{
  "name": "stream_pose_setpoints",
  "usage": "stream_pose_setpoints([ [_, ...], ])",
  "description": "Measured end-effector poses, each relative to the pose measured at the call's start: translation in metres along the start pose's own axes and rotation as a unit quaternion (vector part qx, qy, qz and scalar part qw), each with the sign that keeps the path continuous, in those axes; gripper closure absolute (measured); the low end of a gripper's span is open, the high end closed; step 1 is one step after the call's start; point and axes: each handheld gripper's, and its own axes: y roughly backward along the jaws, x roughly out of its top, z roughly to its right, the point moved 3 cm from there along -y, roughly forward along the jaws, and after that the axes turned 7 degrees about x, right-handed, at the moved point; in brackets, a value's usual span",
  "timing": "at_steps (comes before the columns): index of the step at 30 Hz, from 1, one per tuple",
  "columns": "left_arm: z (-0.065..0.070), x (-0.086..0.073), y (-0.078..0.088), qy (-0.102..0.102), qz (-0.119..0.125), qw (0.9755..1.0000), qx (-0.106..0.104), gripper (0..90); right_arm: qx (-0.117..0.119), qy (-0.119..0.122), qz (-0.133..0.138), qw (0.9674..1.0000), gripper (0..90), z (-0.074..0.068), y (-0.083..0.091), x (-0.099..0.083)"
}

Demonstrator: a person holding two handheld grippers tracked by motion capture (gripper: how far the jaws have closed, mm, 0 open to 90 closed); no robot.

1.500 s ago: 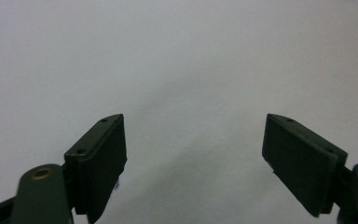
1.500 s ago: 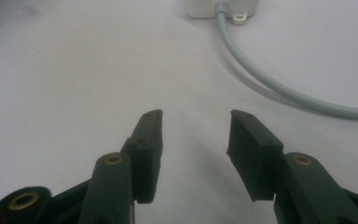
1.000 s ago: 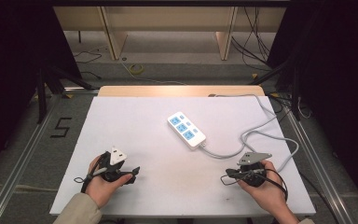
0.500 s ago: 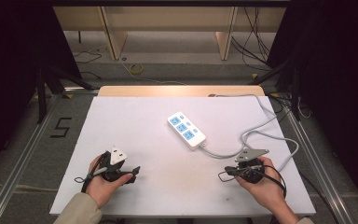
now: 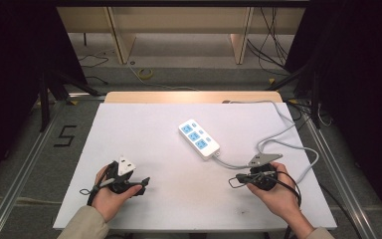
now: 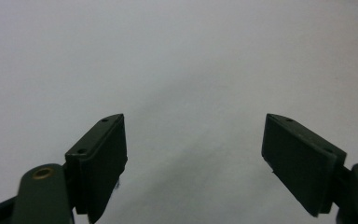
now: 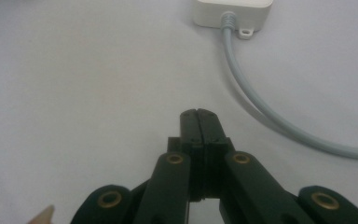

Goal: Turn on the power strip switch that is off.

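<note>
A white power strip (image 5: 199,138) with blue sockets lies at the table's middle. Its grey cable (image 5: 283,144) loops off to the right and back. My left gripper (image 5: 143,184) rests near the front left of the table, held in a hand, jaws pointing right. In the left gripper view it (image 6: 193,135) stands open over bare white surface with nothing between the jaws. My right gripper (image 5: 238,178) sits at the front right, pointing left, below the strip's cable end. In the right gripper view it (image 7: 199,114) is shut on nothing, with the strip's end (image 7: 233,11) and cable (image 7: 261,107) just ahead.
The white table top (image 5: 144,129) has a wooden strip (image 5: 189,97) along its far edge. Beyond it stand wooden shelf legs (image 5: 122,35) and loose floor cables (image 5: 144,73). A "5" mark (image 5: 65,135) is on the floor at the left. Metal rails run along both sides.
The right hand has shifted its gripper slightly left and forward, toward the strip's cable. The left gripper has stayed where it was.
</note>
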Motion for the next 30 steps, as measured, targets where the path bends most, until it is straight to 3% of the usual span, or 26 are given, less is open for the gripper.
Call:
stream_pose_setpoints([
  [6,0.0,0.0,0.0,0.001,0.001,1.0,0.0,22.0,0.004,-0.009,-0.01,0.9999,90.0,0.001,-0.002,0.006],
  [30,0.0,0.001,0.0,0.008,0.002,1.0,0.001,22.0,-0.001,-0.006,-0.024,0.9997,90.0,0.007,-0.006,0.029],
])
